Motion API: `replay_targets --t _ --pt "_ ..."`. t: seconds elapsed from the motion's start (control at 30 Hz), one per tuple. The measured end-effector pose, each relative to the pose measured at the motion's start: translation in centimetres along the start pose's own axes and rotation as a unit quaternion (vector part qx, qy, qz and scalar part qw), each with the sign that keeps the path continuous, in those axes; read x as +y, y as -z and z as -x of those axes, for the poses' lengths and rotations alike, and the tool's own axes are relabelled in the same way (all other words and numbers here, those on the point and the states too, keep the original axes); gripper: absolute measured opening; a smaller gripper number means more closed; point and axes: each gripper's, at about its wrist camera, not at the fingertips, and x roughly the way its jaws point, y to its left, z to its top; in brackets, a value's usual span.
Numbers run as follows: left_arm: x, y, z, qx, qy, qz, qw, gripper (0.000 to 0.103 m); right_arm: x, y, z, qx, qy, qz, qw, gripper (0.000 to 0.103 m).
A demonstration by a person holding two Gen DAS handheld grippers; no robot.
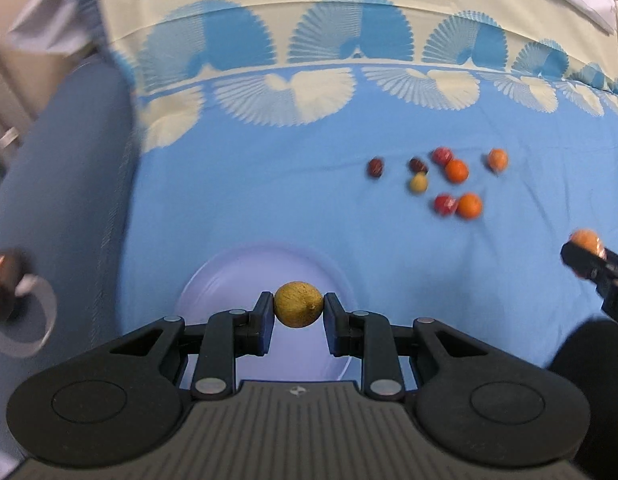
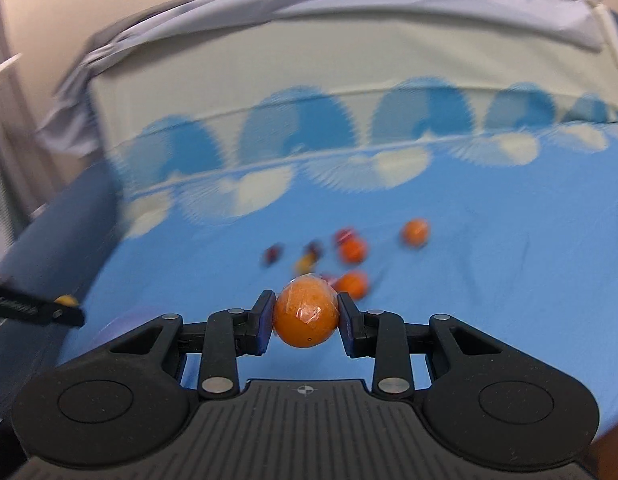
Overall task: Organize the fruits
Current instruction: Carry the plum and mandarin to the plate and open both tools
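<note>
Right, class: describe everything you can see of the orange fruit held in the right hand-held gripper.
The orange fruit is round, smooth and glossy, bright orange with a paler mottled top. A clear crinkled film, like plastic wrap, seems to cover it and catches the light. A tiny dark dot sits low on its front. It is clamped between the two pads of the right hand-held gripper, one on each side, and held above the blue cloth, touching nothing else. The loose fruits lie beyond it.
</note>
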Motion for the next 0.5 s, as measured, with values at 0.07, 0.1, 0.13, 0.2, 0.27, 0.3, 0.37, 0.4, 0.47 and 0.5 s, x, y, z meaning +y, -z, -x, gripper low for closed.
replay_targets --t 0.07,0.1,0.13,0.2,0.27,0.3,0.37,0.4,0.47,0.5 --pt "1.3 2.6 1.8 0.000 0.001 0.007 1.0000 0.029 2.2 1.1 1.4 0.010 -0.020 0.012 1.000 0.035" --pt "1.8 4.0 2.6 0.001 0.002 0.013 0.9999 0.029 3.4 1.8 2.2 0.014 -0.029 0.021 0.999 0.035" --pt "2.3 5.2 3.3 0.000 0.002 0.018 0.9998 0.029 4.5 2.4 2.9 0.018 -0.039 0.029 0.999 0.035" --pt "3.1 7.4 4.4 -0.004 0.000 0.030 0.9995 0.029 6.7 3.8 4.2 0.023 -0.056 0.050 0.997 0.035" --pt "3.8 9.4 5.5 -0.010 0.000 0.042 0.9991 0.029 8.5 4.8 5.3 0.028 -0.067 0.075 0.995 0.035" --pt "4.1 10.3 6.1 -0.013 0.001 0.048 0.9987 0.029 9.1 5.4 6.0 0.028 -0.071 0.086 0.993 0.035" --pt "4.7 11.7 7.1 -0.020 0.003 0.059 0.9981 0.029 10.6 6.0 7.1 0.027 -0.078 0.111 0.990 0.035" --pt "5.0 12.3 7.7 -0.025 0.003 0.062 0.9977 0.029 11.2 6.1 7.5 0.022 -0.080 0.125 0.989 0.035" --pt "5.5 13.2 8.7 -0.035 0.003 0.067 0.9971 0.029 12.0 6.2 8.7 0.009 -0.082 0.145 0.986 0.035" --pt "5.7 13.5 9.1 -0.040 0.004 0.068 0.9969 0.029 12.4 6.2 9.1 0.004 -0.083 0.153 0.985 0.035"
